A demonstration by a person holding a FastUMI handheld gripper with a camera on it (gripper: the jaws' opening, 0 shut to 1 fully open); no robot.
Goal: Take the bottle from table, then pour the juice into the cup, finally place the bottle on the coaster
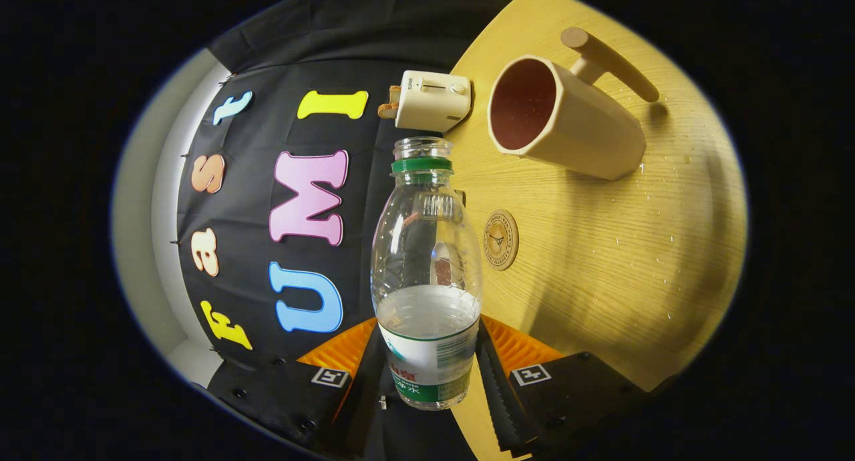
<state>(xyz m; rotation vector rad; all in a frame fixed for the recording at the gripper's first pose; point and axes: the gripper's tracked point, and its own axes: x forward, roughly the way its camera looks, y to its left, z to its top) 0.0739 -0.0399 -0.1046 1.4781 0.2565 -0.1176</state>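
My gripper (427, 361) is shut on a clear plastic bottle (427, 267) with a green neck ring, no cap and a green-and-white label; both fingers (497, 381) press its lower body. The bottle is partly full of clear liquid. The whole view is rolled, so the table looks tipped on its side. Beyond the bottle's mouth and to one side stands a beige cup (568, 117) with a dark red inside and a long handle. A small round wooden coaster (501, 239) lies on the light wooden table (601, 260), just past the bottle's shoulder.
A cream toaster (433, 100) with bread in it sits at the table's far edge, right beyond the bottle's mouth. Small water drops dot the tabletop near the cup. The black booth cloth hangs behind the table.
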